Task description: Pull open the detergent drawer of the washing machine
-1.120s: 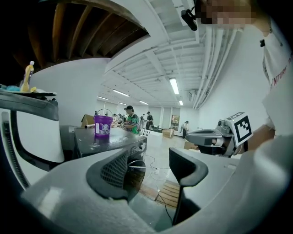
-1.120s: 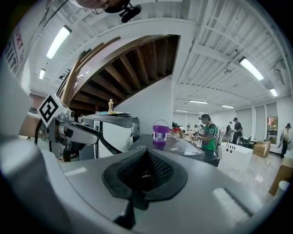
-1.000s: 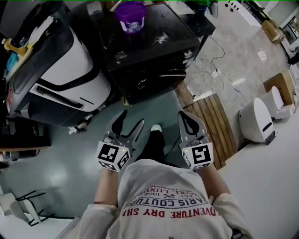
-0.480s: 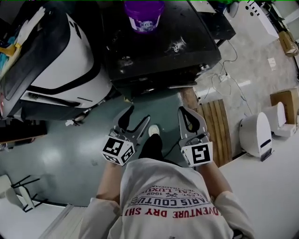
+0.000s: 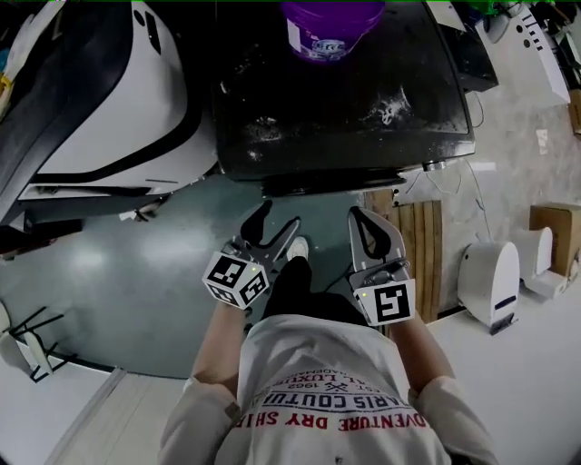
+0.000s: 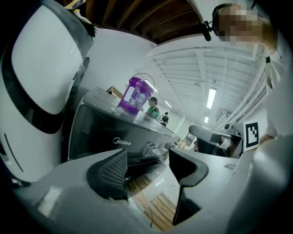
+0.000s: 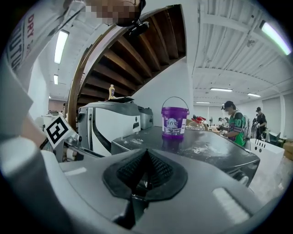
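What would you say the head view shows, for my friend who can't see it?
From above, a person holds two grippers just short of a dark washing machine, touching nothing. The left gripper is open and empty, the right gripper shut. A purple bucket stands on the machine's top.

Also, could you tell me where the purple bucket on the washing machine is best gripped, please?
By the top of its wire handle, coming from above with the jaws closing across the wire. The handle stands upright over the purple bucket, clear of the rim, while the body looks probably too wide for the jaws.
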{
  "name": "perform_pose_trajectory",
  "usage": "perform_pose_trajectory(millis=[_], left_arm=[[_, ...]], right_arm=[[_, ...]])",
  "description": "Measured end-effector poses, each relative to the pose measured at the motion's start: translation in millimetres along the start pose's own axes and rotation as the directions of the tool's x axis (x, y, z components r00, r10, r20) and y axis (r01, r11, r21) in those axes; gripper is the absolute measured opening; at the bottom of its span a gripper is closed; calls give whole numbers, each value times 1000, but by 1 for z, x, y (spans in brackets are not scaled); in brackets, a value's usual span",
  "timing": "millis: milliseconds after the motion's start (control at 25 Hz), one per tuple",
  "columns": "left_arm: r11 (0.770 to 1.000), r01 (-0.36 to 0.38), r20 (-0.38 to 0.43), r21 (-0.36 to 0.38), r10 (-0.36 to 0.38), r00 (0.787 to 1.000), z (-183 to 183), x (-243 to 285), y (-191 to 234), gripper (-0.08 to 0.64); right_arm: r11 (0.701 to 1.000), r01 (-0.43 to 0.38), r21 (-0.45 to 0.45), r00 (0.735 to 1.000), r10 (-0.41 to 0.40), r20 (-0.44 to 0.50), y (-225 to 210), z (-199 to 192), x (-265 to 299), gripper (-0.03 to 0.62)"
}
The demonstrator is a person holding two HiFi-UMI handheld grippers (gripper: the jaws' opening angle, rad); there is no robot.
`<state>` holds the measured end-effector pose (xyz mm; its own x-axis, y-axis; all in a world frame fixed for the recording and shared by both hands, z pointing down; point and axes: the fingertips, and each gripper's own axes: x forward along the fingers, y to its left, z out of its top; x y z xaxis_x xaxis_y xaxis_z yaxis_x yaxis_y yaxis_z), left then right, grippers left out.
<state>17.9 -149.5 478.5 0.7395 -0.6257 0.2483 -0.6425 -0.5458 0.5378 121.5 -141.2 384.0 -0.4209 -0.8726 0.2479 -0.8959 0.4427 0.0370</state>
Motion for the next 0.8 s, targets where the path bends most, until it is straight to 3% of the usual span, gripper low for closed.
perform_pose_trajectory(millis=[120, 280, 520, 640, 800], left_arm=[[991, -4, 50, -134, 11, 999, -7, 16, 22, 265], [954, 23, 148, -300, 23, 989, -15, 23, 41, 242], [891, 58, 237, -450, 57, 970, -22, 31, 59, 254], [830, 121, 334, -545, 82, 939, -18, 35, 66, 277], [741, 238, 489, -628, 138, 861, -5, 34, 78, 310]], right_arm=[[1000, -18, -6, 999, 17, -28, -6, -17, 18, 0], [998, -60, -30, 997, 59, -51, -4, -37, 35, 0], [991, -127, -36, 990, 125, -62, 4, -59, 46, 0], [988, -152, -41, 987, 150, -50, 8, -64, 51, 0], [987, -158, -38, 987, 158, -13, 10, -64, 58, 0]])
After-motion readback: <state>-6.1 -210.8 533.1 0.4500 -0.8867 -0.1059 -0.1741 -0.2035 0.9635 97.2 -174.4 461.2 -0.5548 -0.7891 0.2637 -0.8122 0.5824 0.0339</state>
